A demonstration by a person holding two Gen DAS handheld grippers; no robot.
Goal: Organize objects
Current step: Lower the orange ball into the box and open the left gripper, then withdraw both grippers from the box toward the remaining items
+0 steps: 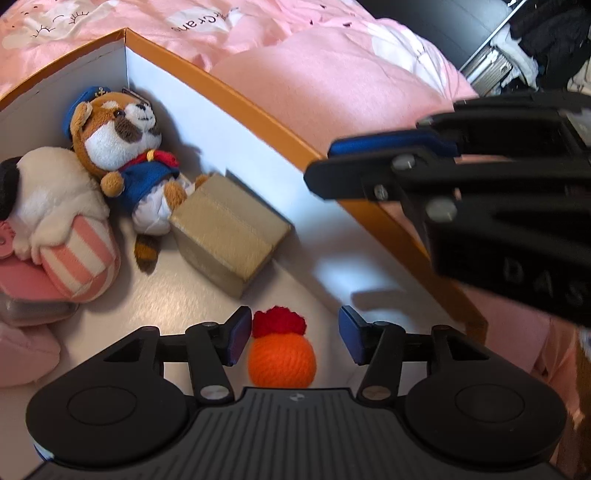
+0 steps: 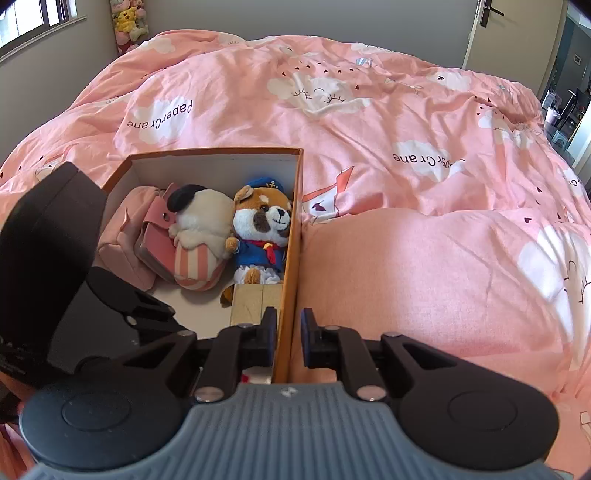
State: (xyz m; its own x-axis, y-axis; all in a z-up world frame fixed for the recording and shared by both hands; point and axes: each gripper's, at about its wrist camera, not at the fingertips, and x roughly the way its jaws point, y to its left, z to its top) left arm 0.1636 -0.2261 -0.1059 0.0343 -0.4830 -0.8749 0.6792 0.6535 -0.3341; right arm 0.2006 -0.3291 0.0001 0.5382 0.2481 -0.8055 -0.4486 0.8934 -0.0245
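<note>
Bed (image 2: 406, 229) covered by pink cloud-print duvet (image 2: 369, 122); grey walls (image 2: 295, 16); daylit window (image 2: 33, 22) far left; open doorway (image 2: 569, 92) right.

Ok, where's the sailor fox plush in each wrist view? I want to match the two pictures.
Left wrist: sailor fox plush lies upper left, in the box's far corner, feet against the tan cardboard box.
Right wrist: sailor fox plush sits centre, against the box's right wall.
Shared landmark: the pink-striped plush directly beside it.
</note>
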